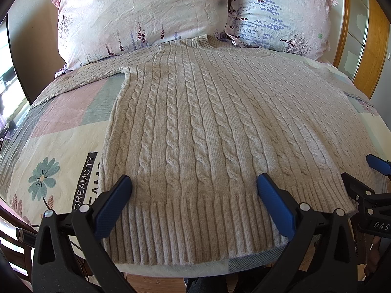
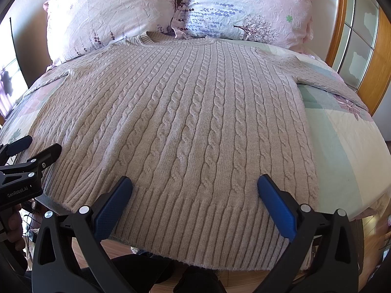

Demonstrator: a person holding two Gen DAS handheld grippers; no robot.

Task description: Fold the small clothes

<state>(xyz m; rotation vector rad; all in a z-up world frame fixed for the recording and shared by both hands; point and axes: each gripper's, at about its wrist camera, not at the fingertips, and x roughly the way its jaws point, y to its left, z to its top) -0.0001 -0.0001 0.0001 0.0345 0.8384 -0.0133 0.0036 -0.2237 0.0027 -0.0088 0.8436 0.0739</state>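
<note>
Both grippers, left (image 1: 194, 185) and right (image 2: 195, 186), jaws apart, empty, at the sweater (image 1: 207, 127) hem, frame bottom. Sweater flat on bed (image 1: 61, 131), long axis toward pillows (image 1: 136, 17), frame top.

Two floral pillows (image 1: 136, 17) lean at the patchwork bedspread's (image 1: 61, 131) head.

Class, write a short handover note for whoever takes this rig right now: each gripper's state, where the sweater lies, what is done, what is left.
Left gripper: open, holding nothing, over the hem.
Right gripper: open, holding nothing, over the hem too.
Sweater: spread flat on the bed, collar toward the pillows, sleeves out to the sides, hem hanging slightly past the near edge.
Done: laid out flat. Left: every fold; none has been made yet.
</note>
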